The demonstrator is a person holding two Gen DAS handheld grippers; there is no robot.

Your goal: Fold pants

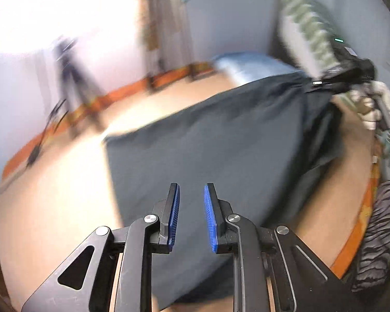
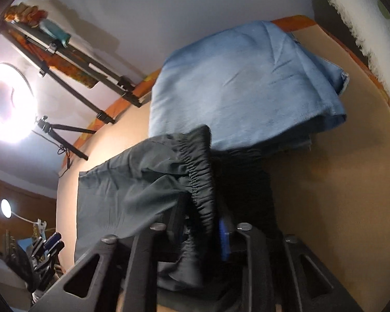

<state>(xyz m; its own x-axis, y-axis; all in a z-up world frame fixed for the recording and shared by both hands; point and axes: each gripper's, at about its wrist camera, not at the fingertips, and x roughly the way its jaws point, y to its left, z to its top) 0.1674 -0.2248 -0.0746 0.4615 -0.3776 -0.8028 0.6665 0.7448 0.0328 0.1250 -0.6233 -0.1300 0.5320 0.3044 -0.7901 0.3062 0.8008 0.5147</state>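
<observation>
Dark grey pants (image 1: 221, 145) lie spread over a tan surface (image 1: 59, 197). My left gripper (image 1: 192, 197) is open and empty, its blue pads just above the near part of the pants. My right gripper (image 2: 202, 226) is shut on the pants' elastic waistband (image 2: 200, 182), which is bunched between its fingers. In the left wrist view the right gripper (image 1: 351, 75) shows at the upper right, lifting the waist end so the cloth slopes up toward it. The rest of the pants (image 2: 122, 195) hangs down to the left in the right wrist view.
Light blue folded jeans (image 2: 241, 83) lie on the tan surface beyond the waistband, also seen in the left wrist view (image 1: 247, 62). A tripod (image 1: 70, 78) and a ring light (image 2: 10, 104) stand past the orange edge (image 1: 356, 234). A patterned pillow (image 1: 306, 23) is at the back.
</observation>
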